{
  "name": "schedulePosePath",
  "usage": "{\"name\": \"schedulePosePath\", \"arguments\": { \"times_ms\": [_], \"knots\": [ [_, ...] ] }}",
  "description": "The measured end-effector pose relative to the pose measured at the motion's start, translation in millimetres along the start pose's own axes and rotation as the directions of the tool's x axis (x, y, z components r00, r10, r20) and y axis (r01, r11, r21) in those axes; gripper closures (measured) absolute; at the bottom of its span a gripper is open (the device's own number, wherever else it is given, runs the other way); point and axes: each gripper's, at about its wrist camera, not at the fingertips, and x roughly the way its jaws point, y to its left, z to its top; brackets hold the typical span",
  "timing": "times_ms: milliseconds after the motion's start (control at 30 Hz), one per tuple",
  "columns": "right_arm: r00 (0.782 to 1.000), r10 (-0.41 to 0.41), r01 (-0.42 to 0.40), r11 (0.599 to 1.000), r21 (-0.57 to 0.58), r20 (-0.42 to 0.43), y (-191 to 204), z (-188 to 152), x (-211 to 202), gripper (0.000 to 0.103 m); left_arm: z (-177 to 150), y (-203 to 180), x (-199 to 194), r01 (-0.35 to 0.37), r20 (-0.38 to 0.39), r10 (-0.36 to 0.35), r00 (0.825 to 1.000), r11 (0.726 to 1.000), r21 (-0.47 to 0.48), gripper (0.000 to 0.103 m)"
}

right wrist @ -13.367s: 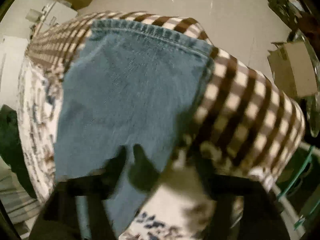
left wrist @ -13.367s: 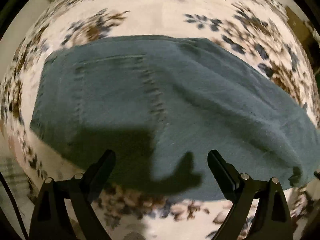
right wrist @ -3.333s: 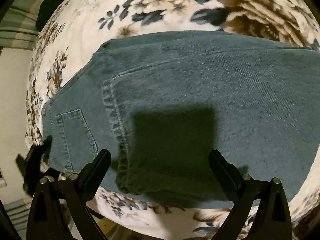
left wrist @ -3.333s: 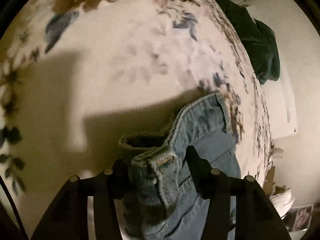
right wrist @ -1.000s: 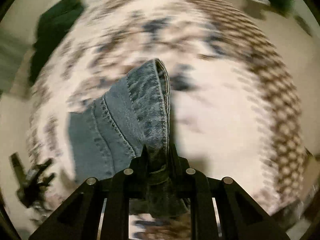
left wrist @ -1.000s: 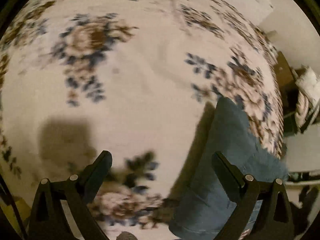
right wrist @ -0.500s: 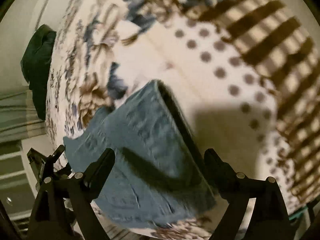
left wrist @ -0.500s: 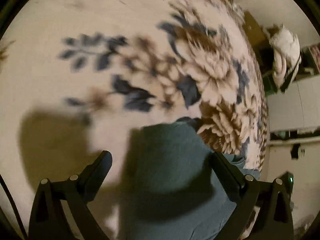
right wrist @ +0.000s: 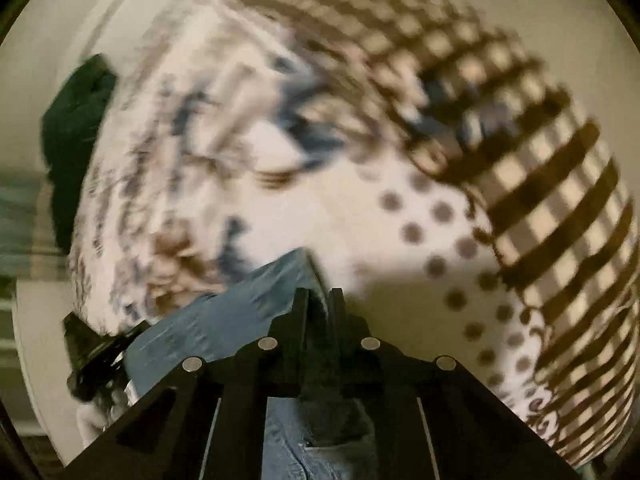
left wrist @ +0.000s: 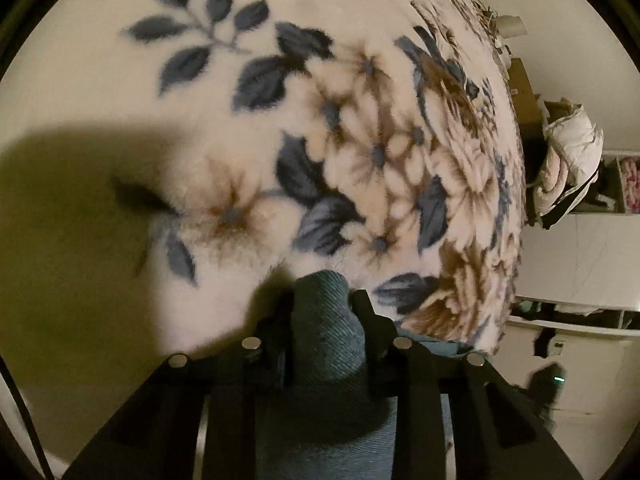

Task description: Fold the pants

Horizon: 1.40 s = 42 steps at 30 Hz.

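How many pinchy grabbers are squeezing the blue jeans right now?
2. The left gripper has just closed on a thick bunched fold of the jeans over the flowery blanket. The right gripper has just closed on a thin denim edge beside the checked blanket.

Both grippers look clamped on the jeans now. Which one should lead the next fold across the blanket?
Left, probably. The left gripper pinches a thick fold of the jeans with open floral blanket ahead. The right gripper grips the jeans' edge near the checked cloth.

The jeans (left wrist: 324, 320) are running out past the bottom edge under the left tool (left wrist: 323, 304). In the right view, motion is smearing the floral blanket (right wrist: 192, 148) and dark garment (right wrist: 76, 120).
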Motion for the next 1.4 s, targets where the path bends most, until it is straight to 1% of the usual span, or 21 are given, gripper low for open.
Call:
{"name": "schedulePosePath", "arguments": {
  "times_ms": [67, 100, 133, 167, 200, 267, 367, 533, 633, 733, 800, 833, 900, 933, 1033, 1133, 1200, 1267, 1300, 1333, 1400],
  "knots": [
    [0.999, 0.038, -0.037, 0.999, 0.018, -0.028, -8, -1, -9, 0.084, -1, 2, -8, 0.028, -0.023, -0.029, 0.999, 0.999, -0.042, 0.066],
    [0.999, 0.046, -0.046, 0.999, 0.012, -0.027, -10, -5, -18, 0.075, -3, 2, -17, 0.043, -0.024, -0.044, 0.999, 0.997, -0.057, 0.054],
    [0.998, 0.061, -0.061, 0.998, 0.006, -0.023, -14, -11, -26, 0.042, -6, 1, -26, 0.04, -0.01, -0.041, 0.999, 0.998, -0.054, 0.03],
    [0.996, 0.083, -0.083, 0.997, 0.007, -0.016, -20, -23, -37, 0.013, -11, -4, -39, 0.017, 0.023, -0.016, 1.0, 0.999, -0.031, 0.017],
    [0.995, 0.097, -0.097, 0.995, 0.016, -0.012, -23, -36, -43, 0.01, -17, -9, -48, 0.006, 0.049, -0.006, 0.999, 1.0, -0.004, 0.007],
    [0.993, 0.104, -0.099, 0.992, 0.076, -0.053, -36, -61, -45, 0.01, -36, -19, -63, 0.006, 0.074, -0.01, 0.997, 0.998, 0.057, 0.006],
    [0.98, 0.172, -0.151, 0.972, 0.18, -0.105, -54, -100, -30, 0.01, -69, -21, -62, -0.01, 0.033, 0.007, 0.999, 0.995, 0.097, 0.006],
    [0.932, 0.323, -0.273, 0.924, 0.268, -0.163, -54, -148, 40, 0.01, -108, -2, -28, -0.038, -0.059, 0.043, 0.997, 0.996, 0.082, 0.006],
    [0.911, 0.398, -0.356, 0.893, 0.277, -0.112, -47, -155, 67, 0.009, -122, 11, -15, -0.026, -0.073, 0.033, 0.997, 0.995, 0.091, 0.006],
    [0.902, 0.431, -0.416, 0.884, 0.214, -0.023, -25, -156, 48, 0.013, -124, 13, -16, -0.015, -0.07, 0.022, 0.997, 0.994, 0.105, 0.005],
    [0.867, 0.497, -0.495, 0.855, 0.153, 0.026, -11, -159, 27, 0.014, -121, 14, -16, -0.006, -0.083, 0.014, 0.996, 0.995, 0.101, 0.005],
    [0.868, 0.495, -0.495, 0.86, 0.129, 0.028, -6, -159, 23, 0.014, -120, 14, -15, 0.001, -0.092, 0.009, 0.996, 0.994, 0.105, 0.004],
    [0.917, 0.397, -0.395, 0.916, 0.066, -0.02, -1, -159, 32, 0.014, -118, 15, -13, 0.003, -0.099, 0.008, 0.995, 0.994, 0.109, 0.003],
    [0.927, 0.373, -0.369, 0.926, 0.079, -0.039, -6, -158, 41, 0.013, -117, 15, -13, 0.006, -0.1, 0.005, 0.995, 0.994, 0.109, 0.002],
    [0.922, 0.378, -0.367, 0.922, 0.125, -0.085, -14, -153, 74, 0.013, -117, 14, -9, 0.005, -0.104, 0.007, 0.995, 0.994, 0.112, 0.001],
    [0.917, 0.39, -0.38, 0.918, 0.113, -0.086, -4, -152, 75, 0.011, -118, 15, -10, 0.005, -0.106, 0.008, 0.994, 0.993, 0.115, 0.001],
    [0.879, 0.474, -0.468, 0.878, 0.104, -0.051, 0, -150, 56, 0.014, -117, 16, -11, 0.008, -0.109, 0.005, 0.994, 0.994, 0.111, 0.001],
    [0.87, 0.492, -0.49, 0.87, 0.052, -0.033, 7, -155, 41, 0.014, -118, 17, -11, 0.013, -0.11, -0.001, 0.994, 0.993, 0.115, 0.001],
    [0.885, 0.466, -0.465, 0.885, 0.029, -0.022, 9, -156, 37, 0.014, -118, 17, -11, 0.016, -0.109, -0.003, 0.994, 0.993, 0.116, 0.001],
    [0.92, 0.391, -0.391, 0.92, 0.002, -0.008, 11, -154, 37, 0.014, -119, 17, -10, 0.016, -0.109, -0.003, 0.994, 0.993, 0.121, 0.001],
    [0.948, 0.316, -0.316, 0.949, -0.003, -0.042, 16, -149, 55, 0.014, -118, 12, -7, 0.009, -0.11, 0.006, 0.994, 0.991, 0.137, 0.001]
  ]
}}
